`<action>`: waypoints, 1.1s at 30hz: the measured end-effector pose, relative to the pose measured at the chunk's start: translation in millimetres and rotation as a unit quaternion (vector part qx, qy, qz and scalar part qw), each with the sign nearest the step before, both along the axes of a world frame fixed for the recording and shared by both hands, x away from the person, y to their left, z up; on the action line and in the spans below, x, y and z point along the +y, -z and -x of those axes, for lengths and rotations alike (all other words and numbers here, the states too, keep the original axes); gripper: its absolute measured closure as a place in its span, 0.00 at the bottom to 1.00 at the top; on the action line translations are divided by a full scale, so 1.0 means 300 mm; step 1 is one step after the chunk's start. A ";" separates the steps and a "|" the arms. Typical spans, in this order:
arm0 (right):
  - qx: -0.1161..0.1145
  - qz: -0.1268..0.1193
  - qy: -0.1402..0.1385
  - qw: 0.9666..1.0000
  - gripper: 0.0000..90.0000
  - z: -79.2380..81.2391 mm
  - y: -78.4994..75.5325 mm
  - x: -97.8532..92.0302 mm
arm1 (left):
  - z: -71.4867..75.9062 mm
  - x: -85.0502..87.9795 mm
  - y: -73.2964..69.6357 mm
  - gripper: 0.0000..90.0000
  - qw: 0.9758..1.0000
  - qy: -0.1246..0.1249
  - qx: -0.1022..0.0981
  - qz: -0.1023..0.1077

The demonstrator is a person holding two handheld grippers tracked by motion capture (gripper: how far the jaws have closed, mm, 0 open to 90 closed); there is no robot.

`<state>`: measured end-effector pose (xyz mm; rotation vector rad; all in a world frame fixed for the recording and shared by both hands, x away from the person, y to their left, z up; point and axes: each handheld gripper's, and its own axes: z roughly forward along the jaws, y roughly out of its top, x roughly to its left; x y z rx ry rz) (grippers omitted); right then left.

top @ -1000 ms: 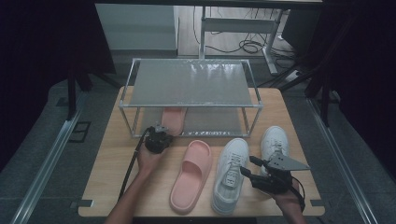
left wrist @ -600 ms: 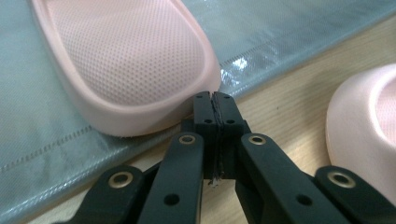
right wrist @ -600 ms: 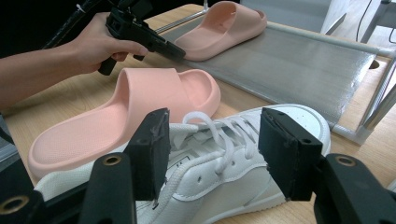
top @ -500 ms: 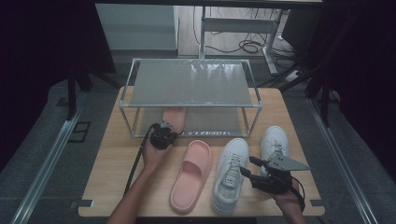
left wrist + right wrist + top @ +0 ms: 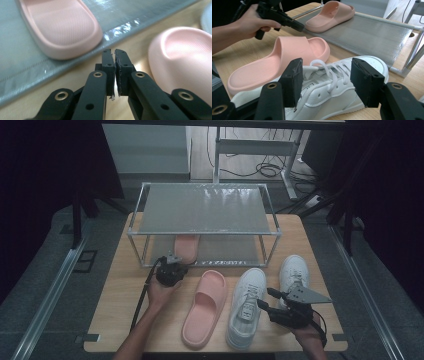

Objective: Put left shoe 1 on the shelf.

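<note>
One pink slipper [image 5: 186, 247] lies on the rack's lower shelf, heel toward me. Its pair [image 5: 205, 307] lies on the table beside a white sneaker [image 5: 246, 307]. My left gripper [image 5: 173, 258] hovers just short of the shelved slipper's heel [image 5: 60, 25]. Its jaws have just been opening and stand a thin slit apart [image 5: 114, 53] with nothing between them. My right gripper [image 5: 264, 297] is open. In the right gripper view its pads [image 5: 294, 80] stand on either side of the sneaker's laces [image 5: 329, 72] without pressing on them.
A second white sneaker [image 5: 294, 270] sits at the right by the rack's front leg. The metal two-tier rack [image 5: 205, 207] takes up the back of the table. The left gripper's cable [image 5: 142, 295] trails down the table toward me.
My left gripper has shifted a little to the right along the shelf's front edge. The shoes and my right gripper have stayed put.
</note>
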<state>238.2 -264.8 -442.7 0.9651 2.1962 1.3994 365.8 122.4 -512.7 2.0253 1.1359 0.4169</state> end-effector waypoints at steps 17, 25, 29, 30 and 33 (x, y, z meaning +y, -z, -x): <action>0.002 0.003 -0.002 1.000 0.50 0.002 0.006 0.012 | 0.235 0.103 0.009 0.97 0.999 0.026 0.013 0.032; 0.005 0.003 -0.003 1.000 0.50 0.002 0.009 0.018 | 0.306 0.138 0.001 0.97 0.999 0.021 0.009 0.034; 0.006 0.004 -0.004 1.000 0.50 0.001 0.012 0.018 | 0.319 0.149 0.004 0.97 0.999 0.018 0.012 0.032; 0.007 0.004 -0.004 1.000 0.50 0.001 0.012 0.018 | 0.320 0.148 0.004 0.97 0.999 0.019 0.012 0.032; 0.006 0.004 -0.004 1.000 0.50 0.002 0.012 0.017 | 0.321 0.144 0.004 0.97 0.999 0.020 0.012 0.032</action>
